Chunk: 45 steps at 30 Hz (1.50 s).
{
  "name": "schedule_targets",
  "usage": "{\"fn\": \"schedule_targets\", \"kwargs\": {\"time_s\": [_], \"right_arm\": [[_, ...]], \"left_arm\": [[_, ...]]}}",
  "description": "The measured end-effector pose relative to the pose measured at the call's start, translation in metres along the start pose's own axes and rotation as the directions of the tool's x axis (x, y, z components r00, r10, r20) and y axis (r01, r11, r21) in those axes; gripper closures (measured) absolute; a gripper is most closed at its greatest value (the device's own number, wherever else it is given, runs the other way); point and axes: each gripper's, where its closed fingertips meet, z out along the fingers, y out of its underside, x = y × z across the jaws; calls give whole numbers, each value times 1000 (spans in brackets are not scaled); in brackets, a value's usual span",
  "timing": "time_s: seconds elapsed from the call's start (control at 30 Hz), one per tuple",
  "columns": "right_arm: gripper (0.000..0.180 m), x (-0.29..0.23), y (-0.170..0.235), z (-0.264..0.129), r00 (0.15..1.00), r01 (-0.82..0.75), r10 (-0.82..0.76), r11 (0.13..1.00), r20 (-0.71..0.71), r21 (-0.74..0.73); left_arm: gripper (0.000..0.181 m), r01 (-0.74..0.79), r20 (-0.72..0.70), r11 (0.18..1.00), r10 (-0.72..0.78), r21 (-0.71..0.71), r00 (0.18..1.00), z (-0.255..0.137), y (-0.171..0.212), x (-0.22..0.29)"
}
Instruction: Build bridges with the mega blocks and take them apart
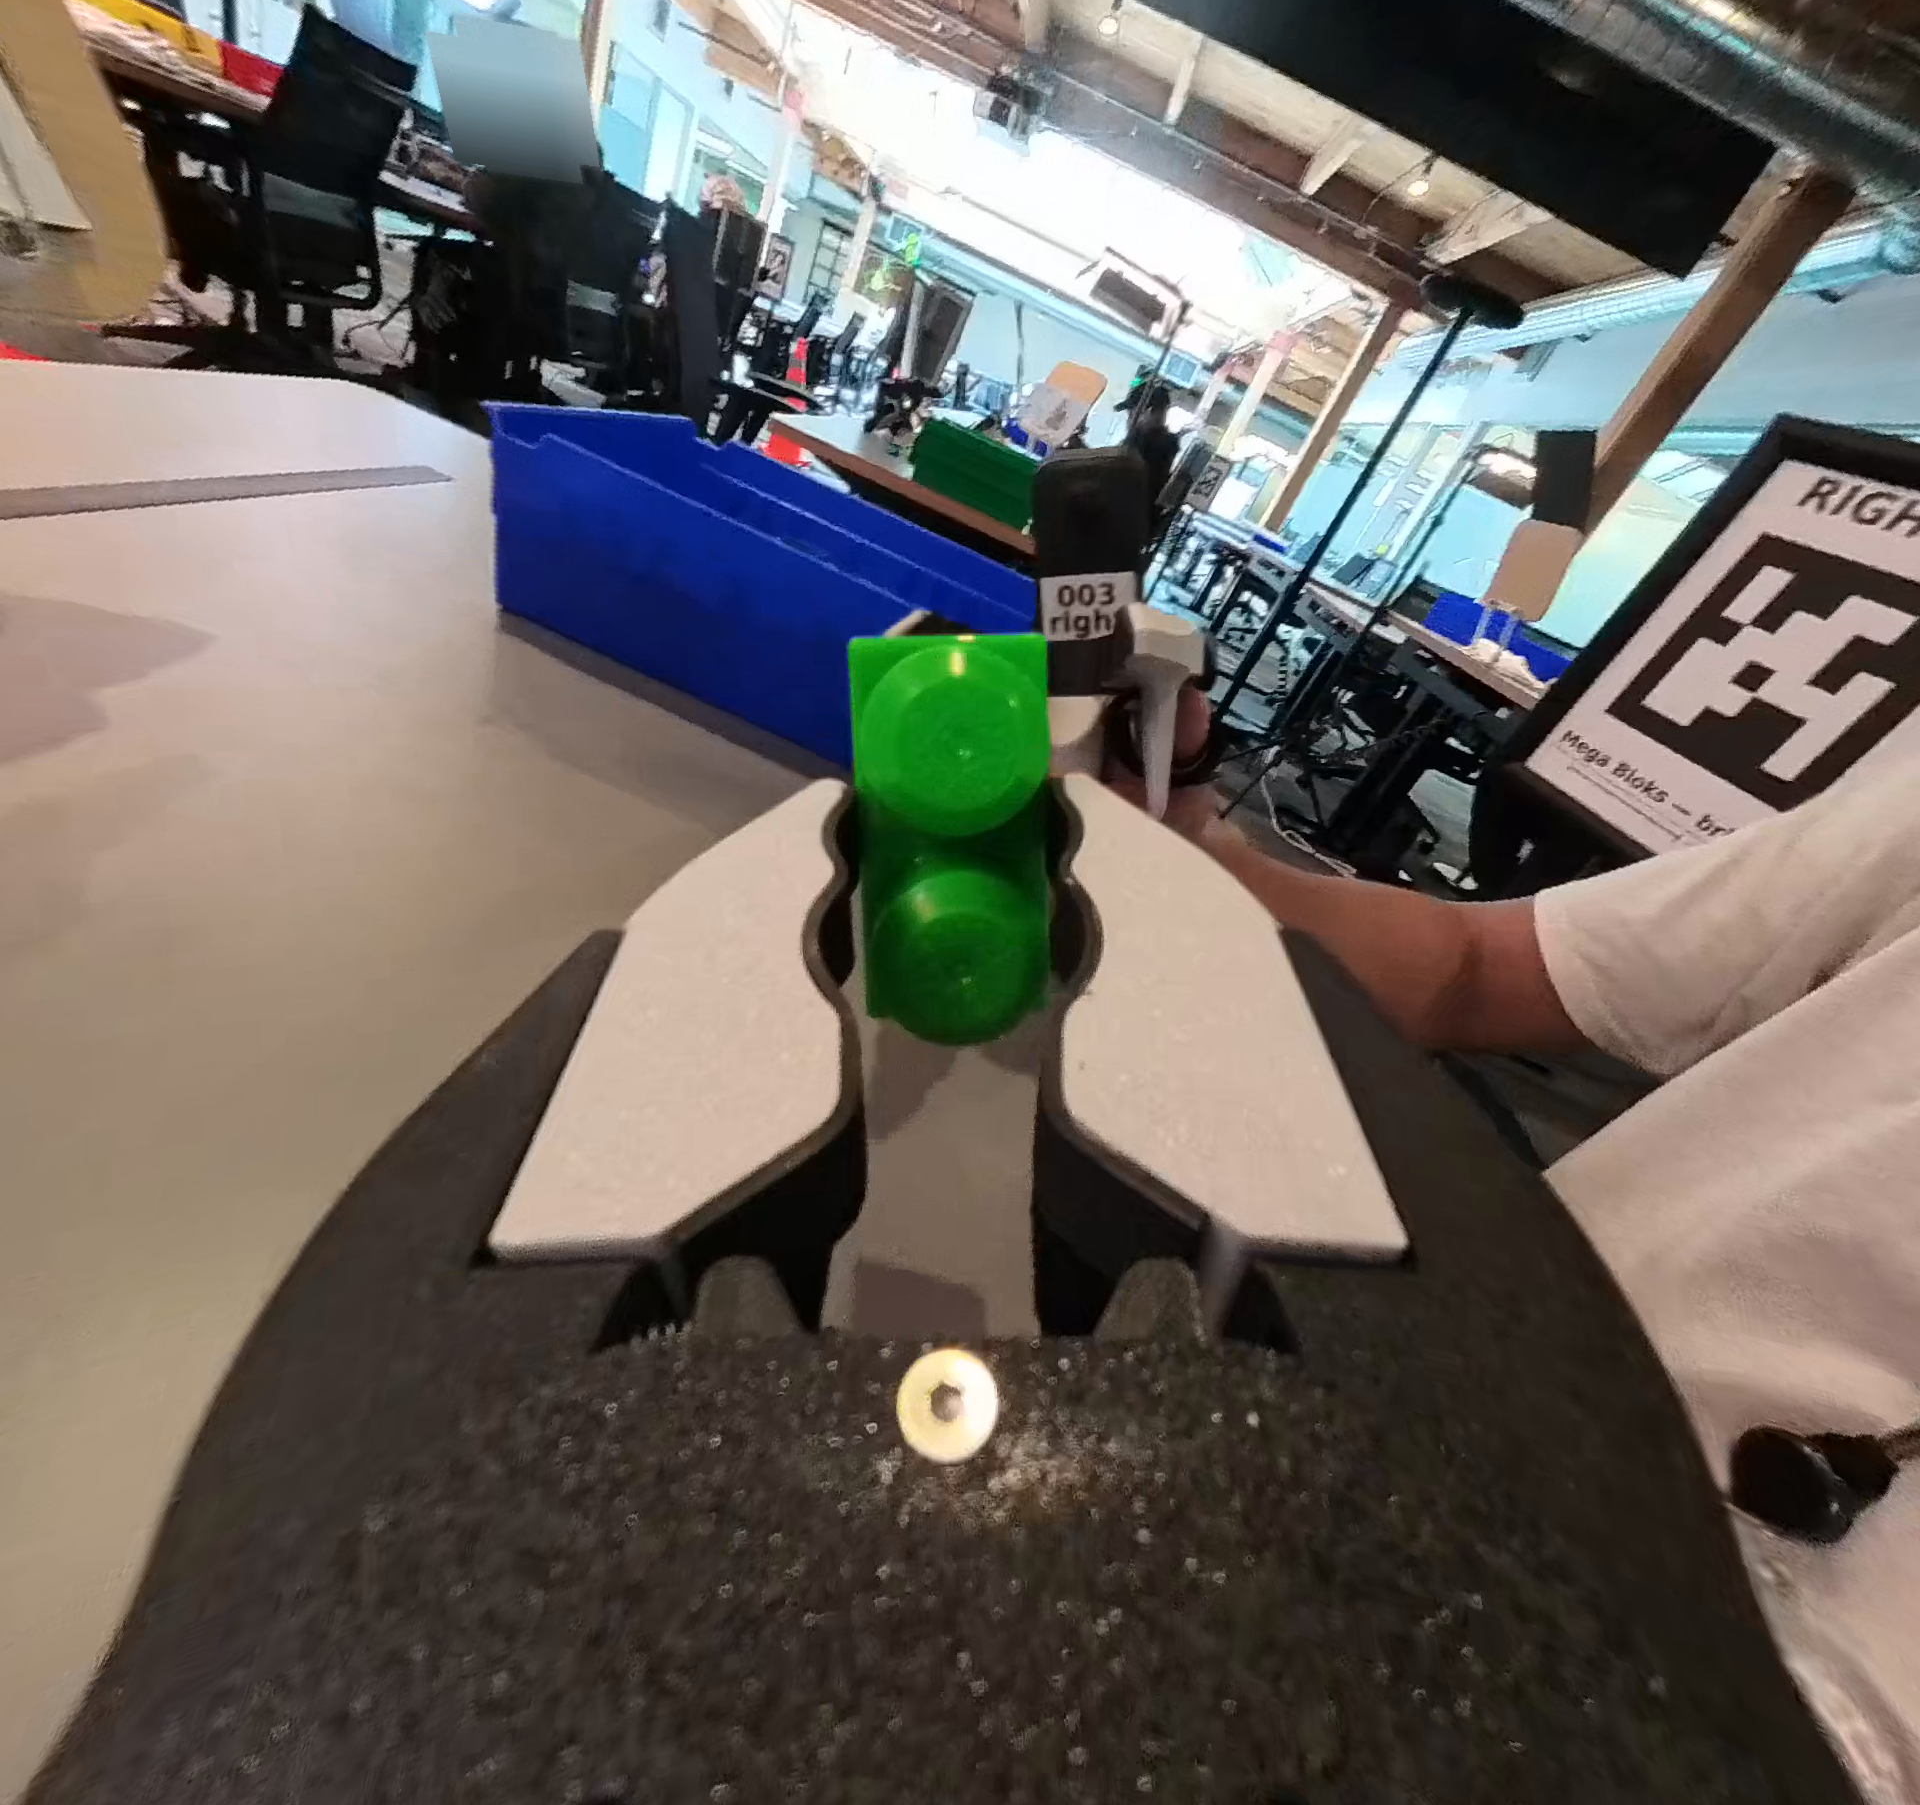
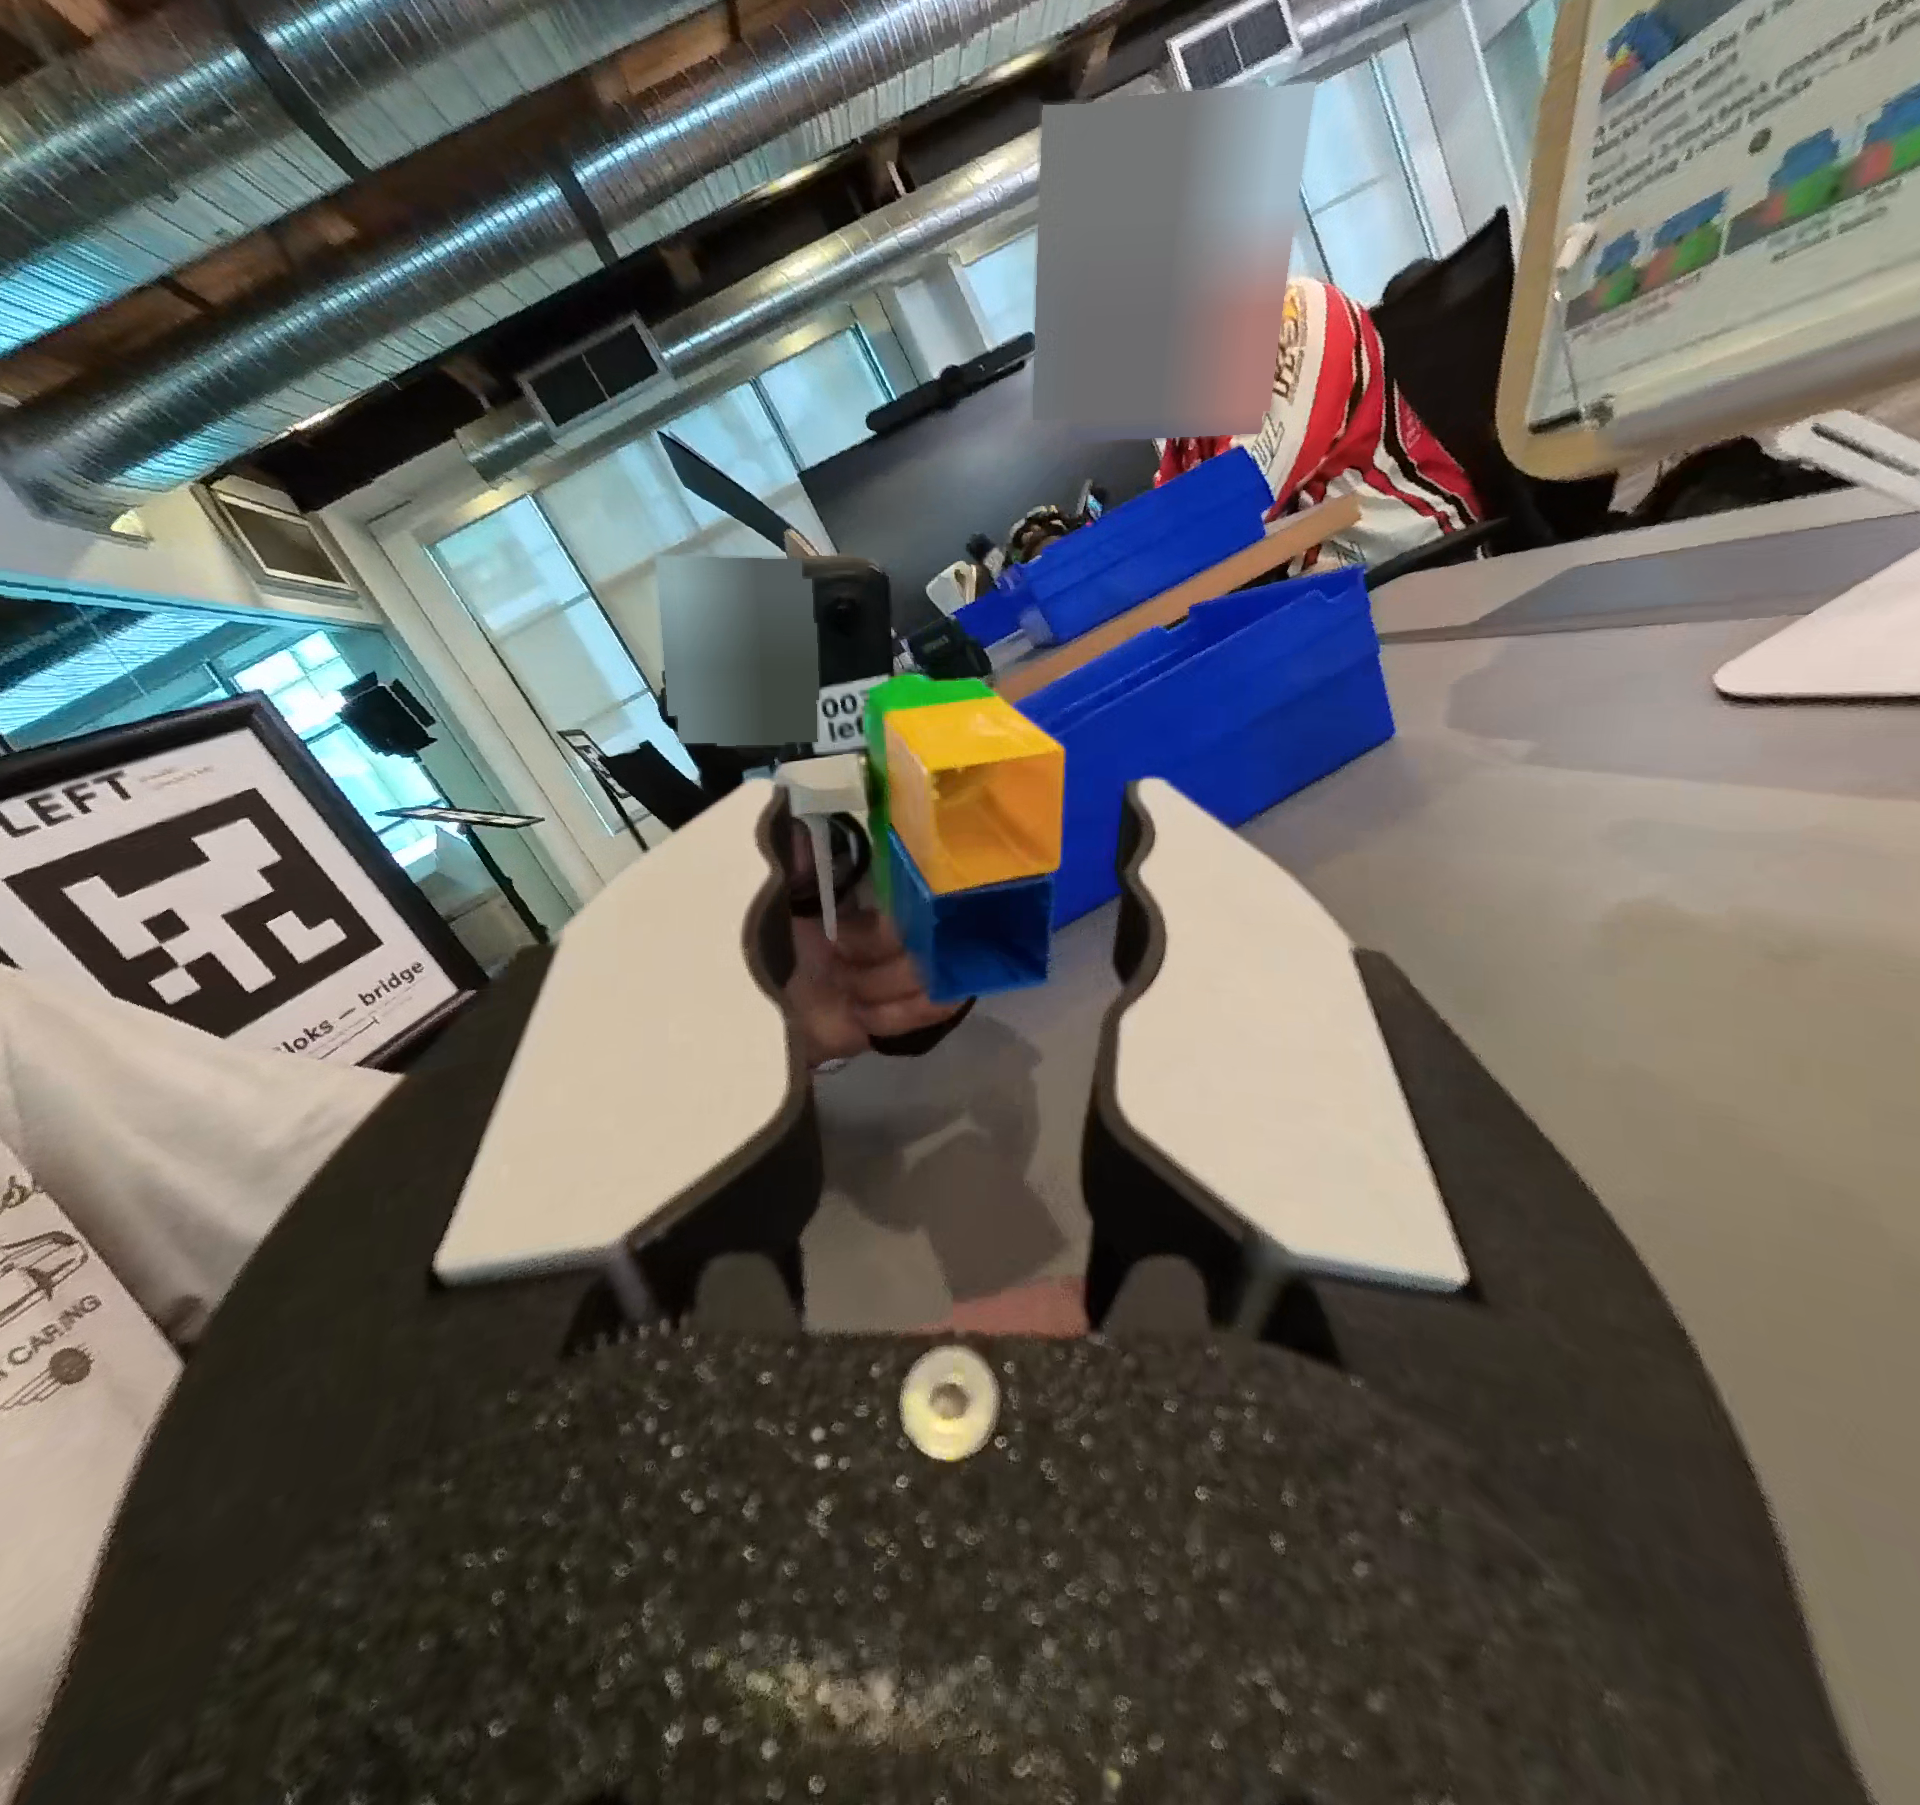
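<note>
My left gripper is shut on a green two-stud block, studs toward the camera, held above the grey table. In the right wrist view the same green block carries a yellow block and a blue block on its far side, their hollow undersides facing me. My right gripper is open, its fingers on either side of these two blocks and apart from them. The right gripper's body shows behind the green block. The left gripper's body shows behind the stack.
A blue bin stands on the table just beyond the blocks and also shows in the right wrist view. Framed marker signs stand at the table's sides. An instruction sheet on a stand is at the right. A person's forearm reaches in.
</note>
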Motion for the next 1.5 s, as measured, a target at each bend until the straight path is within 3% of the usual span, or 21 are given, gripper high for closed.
{"fn": "schedule_targets", "kwargs": {"time_s": [0.1, 0.23, 0.33, 0.37, 0.4, 0.8, 0.93, 1.07, 1.23, 1.4, 1.5], "right_arm": [[108, -7, -12, 8, 998, 55, -57, 996, 32, 63], [94, -15, 4, 28, 995, 6, -6, 1000, 100, -2], [108, -23, 14, 35, 991, 32, -28, 999, 129, -31], [133, -26, 16, 35, 988, 41, -33, 998, 150, -46], [144, -23, 21, 35, 989, 51, -38, 995, 145, -83], [145, -28, 21, 29, 984, 98, -81, 990, 157, -99], [145, -21, 9, 15, 989, 61, -52, 996, 141, -60], [145, -14, -5, -7, 993, 70, -69, 997, 96, -13], [144, -14, -4, -3, 993, 64, -62, 998, 96, -13], [144, -7, 5, -1, 986, 167, -167, 984, -3, -54], [144, -3, -4, -10, 976, 204, -207, 978, -72, -52]], "left_arm": [[147, 11, -39, 1000, -11, 16, 999, 5, -4, 10], [147, 63, -98, 996, -57, 55, 994, 8, -11, 19], [147, 63, -115, 998, -60, 24, 992, 11, -5, 22], [147, 59, -122, 998, -56, 19, 991, 12, -3, 24], [147, 66, -131, 998, -63, 19, 989, 12, -2, 25], [148, -7, -111, 999, 11, 31, 994, 11, -7, 30], [148, 75, -124, 978, -51, 195, 991, -20, -44, 20], [148, 6, -11, 983, -4, 184, 1000, -46, -52, 0], [148, -111, 123, 992, 103, 61, 987, -33, -20, -8], [148, -301, 367, 951, 257, 66, 894, -36, -18, -21], [147, -257, 380, 966, 230, 20, 896, -37, -9, -32]]}}
